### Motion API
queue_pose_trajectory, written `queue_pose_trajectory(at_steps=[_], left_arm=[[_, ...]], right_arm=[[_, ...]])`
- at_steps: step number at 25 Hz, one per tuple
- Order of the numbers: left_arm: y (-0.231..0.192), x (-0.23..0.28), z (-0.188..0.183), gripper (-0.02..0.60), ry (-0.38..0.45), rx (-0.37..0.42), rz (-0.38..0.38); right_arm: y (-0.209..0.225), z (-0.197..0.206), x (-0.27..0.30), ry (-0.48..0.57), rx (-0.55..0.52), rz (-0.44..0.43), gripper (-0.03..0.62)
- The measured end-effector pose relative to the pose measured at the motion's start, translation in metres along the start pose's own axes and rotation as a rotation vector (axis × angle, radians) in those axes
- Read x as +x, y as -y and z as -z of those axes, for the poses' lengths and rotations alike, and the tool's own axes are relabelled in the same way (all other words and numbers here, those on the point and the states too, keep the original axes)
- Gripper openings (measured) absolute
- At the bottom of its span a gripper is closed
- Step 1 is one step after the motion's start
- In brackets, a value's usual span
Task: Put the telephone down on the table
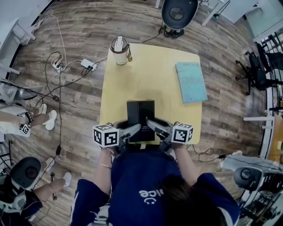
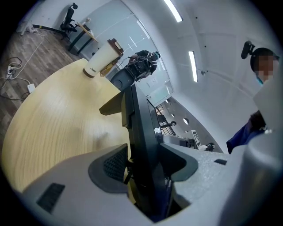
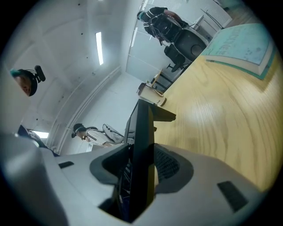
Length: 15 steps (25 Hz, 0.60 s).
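The left claw [image 1: 132,130] and right claw [image 1: 153,125] both clench the telephone [image 1: 140,115] over the near edge of the surface [image 1: 146,75], apparently not yet set down.

the telephone [image 1: 140,120] sits at the middle of the bench's [image 1: 150,75] near edge; whether it touches the top cannot be told. the left claw [image 1: 132,131] is at its left side and the right claw [image 1: 154,125] at its right, each with an edge of the telephone between its jaws. a lidded cup [image 1: 119,50] stands at the bench's far left corner. a book [image 1: 191,81] lies flat along the right side, well apart from the cup. an office chair [image 1: 178,13] stands beyond the far edge. a power strip [image 1: 88,65] lies on the floor to the bench's left.
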<state>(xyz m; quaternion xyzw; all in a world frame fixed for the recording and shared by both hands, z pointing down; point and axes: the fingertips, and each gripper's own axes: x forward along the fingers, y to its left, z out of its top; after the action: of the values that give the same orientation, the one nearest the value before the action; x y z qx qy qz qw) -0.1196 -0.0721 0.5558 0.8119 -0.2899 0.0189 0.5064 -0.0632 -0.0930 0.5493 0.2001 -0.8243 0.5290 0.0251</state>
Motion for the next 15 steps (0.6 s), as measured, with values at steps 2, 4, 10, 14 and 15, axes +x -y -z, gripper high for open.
queue_pose_trajectory(at_steps=[2,4,10,14,15], left_arm=[[-0.005,0.0,-0.008,0.227,-0.012,0.006,0.007],[-0.009,0.001,-0.018,0.226,-0.018,0.007,0.013],[-0.015,0.01,-0.049,0.227,-0.015,0.028,0.037],[-0.022,0.019,-0.065,0.227,-0.008,0.023,0.041],[-0.024,0.021,-0.069,0.227,-0.002,0.023,0.038]], right_arm=[[0.001,-0.006,0.006,0.015,0.009,0.008,0.186],[0.002,-0.014,0.011,0.03,0.017,0.016,0.187],[0.005,-0.044,0.021,0.054,0.012,0.026,0.186],[0.013,-0.061,0.028,0.055,0.009,0.026,0.184],[0.016,-0.065,0.03,0.057,0.011,0.025,0.184]])
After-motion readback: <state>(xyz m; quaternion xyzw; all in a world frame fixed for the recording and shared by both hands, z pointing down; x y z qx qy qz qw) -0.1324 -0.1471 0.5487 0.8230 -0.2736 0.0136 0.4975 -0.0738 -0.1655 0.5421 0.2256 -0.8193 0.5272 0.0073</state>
